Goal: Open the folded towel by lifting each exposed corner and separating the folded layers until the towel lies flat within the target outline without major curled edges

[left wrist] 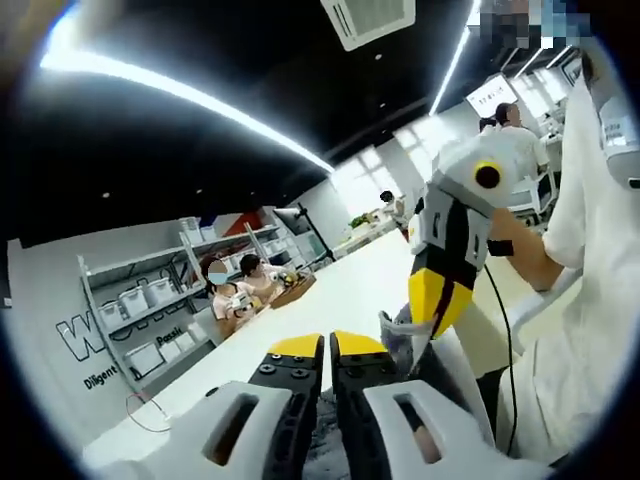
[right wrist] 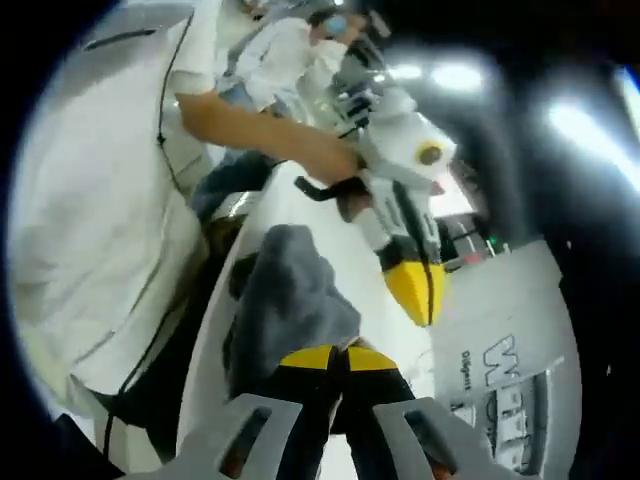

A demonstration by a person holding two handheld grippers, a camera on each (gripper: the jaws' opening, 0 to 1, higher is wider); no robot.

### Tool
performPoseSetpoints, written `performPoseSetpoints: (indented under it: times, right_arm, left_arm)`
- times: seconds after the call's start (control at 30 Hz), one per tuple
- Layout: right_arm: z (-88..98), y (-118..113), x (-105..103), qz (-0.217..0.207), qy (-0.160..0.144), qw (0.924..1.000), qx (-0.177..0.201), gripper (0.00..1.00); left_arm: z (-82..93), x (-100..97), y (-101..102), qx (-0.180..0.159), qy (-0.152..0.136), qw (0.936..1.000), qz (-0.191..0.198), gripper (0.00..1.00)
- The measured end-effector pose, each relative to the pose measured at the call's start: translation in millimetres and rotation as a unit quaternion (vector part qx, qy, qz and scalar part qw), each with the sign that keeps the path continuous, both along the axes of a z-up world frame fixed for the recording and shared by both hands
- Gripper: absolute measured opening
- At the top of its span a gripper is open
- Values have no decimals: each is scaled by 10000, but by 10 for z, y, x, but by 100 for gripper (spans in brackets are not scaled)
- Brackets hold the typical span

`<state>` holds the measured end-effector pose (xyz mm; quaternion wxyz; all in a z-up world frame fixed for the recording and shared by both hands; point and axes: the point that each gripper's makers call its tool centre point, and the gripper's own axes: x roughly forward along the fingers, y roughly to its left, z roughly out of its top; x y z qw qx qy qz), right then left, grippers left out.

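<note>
Between our hands hangs the grey towel (right wrist: 290, 295), up off the white table (right wrist: 285, 205). It looks soft, light and floppy, so we should hold it by the corners. Our right gripper (right wrist: 338, 357) is pinched closed on one edge. The left gripper view shows our left gripper (left wrist: 328, 347) closed on cloth too, plus shelves (left wrist: 150, 305) and seated people far off.

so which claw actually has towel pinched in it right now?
Right claw: in its own view it is closed on the grey towel. The left claw hangs beside it there, tips closed, holding no cloth that can be seen.
</note>
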<state>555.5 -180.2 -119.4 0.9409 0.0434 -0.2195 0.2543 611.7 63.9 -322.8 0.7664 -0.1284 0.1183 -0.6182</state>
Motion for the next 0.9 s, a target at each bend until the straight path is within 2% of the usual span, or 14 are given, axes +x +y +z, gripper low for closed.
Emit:
performPoseSetpoints:
  times: [0.1, 0.13, 0.2, 0.33, 0.37, 0.4, 0.43, 0.57, 0.67, 0.7, 0.77, 0.9]
  right_arm:
    - [2, -16, 2, -28, 1, 10000, 16, 0]
    - [2, -24, 3, -38, 1, 10000, 16, 0]
    - [-9, -38, 0, -117, -20, 9999, -92, 0]
    - [-6, -60, 0, -150, -16, 9999, -61, 0]
    - [-2, -80, -1, -147, -10, 9999, -7, 0]
    - [4, -123, -4, -169, -12, 9998, 80, 0]
    - [6, -141, -4, -190, -15, 9998, 95, 0]
    - [11, -194, -16, -283, -34, 9995, 105, 0]
    - [16, -234, -36, -299, -49, 9994, 152, 0]
    - [22, -251, -38, -301, -44, 9994, 191, 0]
    - [29, -267, -36, -323, -47, 9993, 207, 0]
    - [37, -277, -42, -332, -65, 9992, 235, 0]
  left_arm:
    - [8, -20, -2, -8, 32, 10000, -31, 1]
    - [20, -28, -6, -14, -9, 10000, -31, 1]
    - [65, -43, -14, -20, -388, 9992, -37, 3]
    - [102, -63, 9, -12, -399, 9992, 0, 11]
    - [132, -52, 32, -40, -412, 9991, 42, 15]
    - [233, 2, 108, -46, -790, 9967, 206, 17]
    - [276, 15, 143, -32, -998, 9946, 271, 18]
    - [342, 70, 235, 3, -1088, 9927, 515, 20]
    - [533, 33, 337, -275, -1142, 9915, 563, 28]
    - [610, 52, 391, -291, -1243, 9900, 607, 30]
    - [720, 44, 444, -322, -1555, 9854, 619, 27]
    - [769, 67, 493, -279, -1640, 9840, 636, 9]
